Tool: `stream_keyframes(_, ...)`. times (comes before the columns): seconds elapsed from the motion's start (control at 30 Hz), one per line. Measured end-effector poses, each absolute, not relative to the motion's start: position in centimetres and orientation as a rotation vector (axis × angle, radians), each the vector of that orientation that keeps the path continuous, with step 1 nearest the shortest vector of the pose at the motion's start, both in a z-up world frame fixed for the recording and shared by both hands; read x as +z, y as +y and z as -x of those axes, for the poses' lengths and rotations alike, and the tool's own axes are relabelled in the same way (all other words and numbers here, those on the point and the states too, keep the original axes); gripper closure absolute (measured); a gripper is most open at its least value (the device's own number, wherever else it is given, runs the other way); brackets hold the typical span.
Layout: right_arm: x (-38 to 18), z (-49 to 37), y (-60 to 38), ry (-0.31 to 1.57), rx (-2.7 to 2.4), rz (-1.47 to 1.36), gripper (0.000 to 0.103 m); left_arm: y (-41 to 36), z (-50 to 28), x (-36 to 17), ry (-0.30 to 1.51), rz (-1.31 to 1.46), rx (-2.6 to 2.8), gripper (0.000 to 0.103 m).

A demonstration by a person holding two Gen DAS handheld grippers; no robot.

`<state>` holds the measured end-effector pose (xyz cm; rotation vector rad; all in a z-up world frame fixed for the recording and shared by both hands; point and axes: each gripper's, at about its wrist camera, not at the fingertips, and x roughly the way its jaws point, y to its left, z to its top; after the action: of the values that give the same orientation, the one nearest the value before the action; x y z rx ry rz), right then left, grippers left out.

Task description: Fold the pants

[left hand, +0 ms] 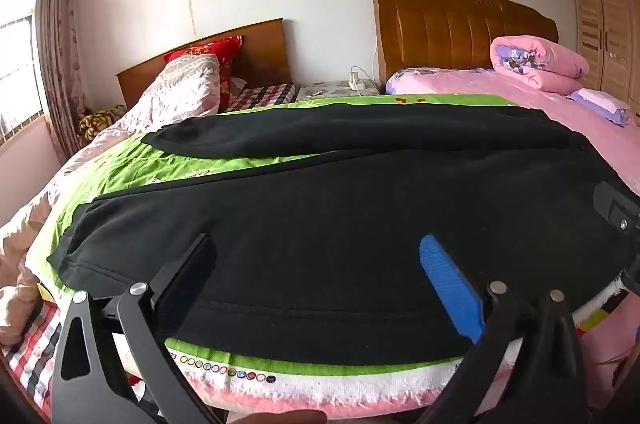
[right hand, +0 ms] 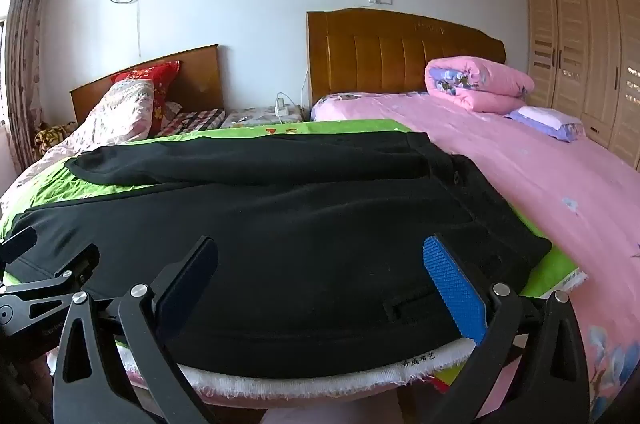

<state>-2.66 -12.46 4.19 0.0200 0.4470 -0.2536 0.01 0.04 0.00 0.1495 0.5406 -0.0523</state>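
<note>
Black pants [left hand: 320, 208] lie flat across a green cloth [left hand: 132, 168] on the bed, legs reaching to the left and the waist to the right; the far leg [left hand: 340, 132] lies apart from the near one. My left gripper [left hand: 316, 252] hovers open over the near leg, nothing between its fingers. In the right wrist view the same pants [right hand: 300, 224] fill the middle, with the waistband [right hand: 480, 208] on the right. My right gripper [right hand: 320, 256] stands open above the near edge by the waist, holding nothing. Part of the left gripper [right hand: 48, 276] shows at that view's left edge.
A pink-sheeted bed [right hand: 540, 176] with a folded pink quilt [right hand: 476, 84] and a wooden headboard [right hand: 400, 48] lies right. A second bed with a patterned quilt [left hand: 176, 92] and red pillow [left hand: 212, 52] lies left. A wardrobe [right hand: 584, 52] stands far right; a white fringed cloth edge [left hand: 320, 384] runs nearest.
</note>
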Motion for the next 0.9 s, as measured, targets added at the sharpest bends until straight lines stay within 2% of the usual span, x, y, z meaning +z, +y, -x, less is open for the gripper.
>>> stream_keyframes(0.9, 3.8, 2.0, -12.2, 0.479, -0.226, -0.062, 0.004, 0.7, -0.2, -0.5, 0.572, -0.136, -0.065, 0.001)
